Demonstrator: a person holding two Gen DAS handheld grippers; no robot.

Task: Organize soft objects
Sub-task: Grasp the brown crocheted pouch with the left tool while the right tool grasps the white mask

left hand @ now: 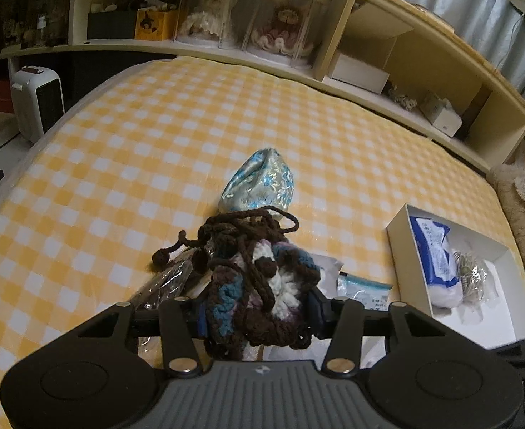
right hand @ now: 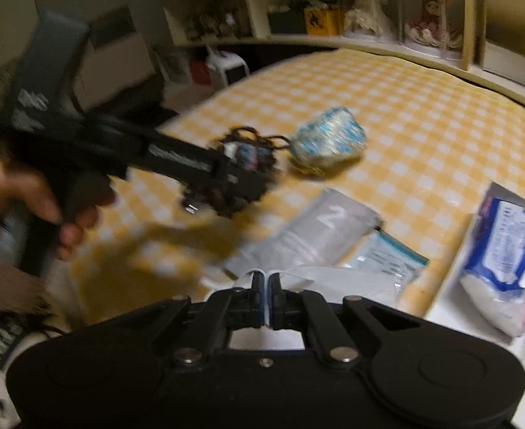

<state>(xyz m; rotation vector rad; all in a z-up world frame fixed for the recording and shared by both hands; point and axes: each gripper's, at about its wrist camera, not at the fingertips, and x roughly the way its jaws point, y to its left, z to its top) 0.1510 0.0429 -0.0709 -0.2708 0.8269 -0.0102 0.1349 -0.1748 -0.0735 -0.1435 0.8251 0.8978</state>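
Left gripper [left hand: 258, 309]: its jaws grip the crochet pouch [left hand: 262, 286]; the two pads press on its two sides.
Crochet pouch: brown, white and blue yarn, it sits between the jaws, lifted above the bed [left hand: 137, 136]; its brown cord [left hand: 248, 221] hangs loose in front, toward the blue bag.
Blue bag [left hand: 262, 186]: a shiny bag with blue pattern, it lies on the checked cover, just beyond the pouch and outside the jaws.
Right gripper [right hand: 264, 296]: the jaws are closed on the edge of a thin white packet [right hand: 333, 279]; the rest of the packet spreads to the right of the jaws.
Grey pack [right hand: 308, 236]: flat, marked with "2", it lies on the bed just beyond the right gripper.
Box [left hand: 398, 214]: white and open, at the right on the bed, with a blue-white pack [left hand: 437, 261] inside.
Hand [right hand: 23, 200]: blurred, it holds the handle of the left gripper.
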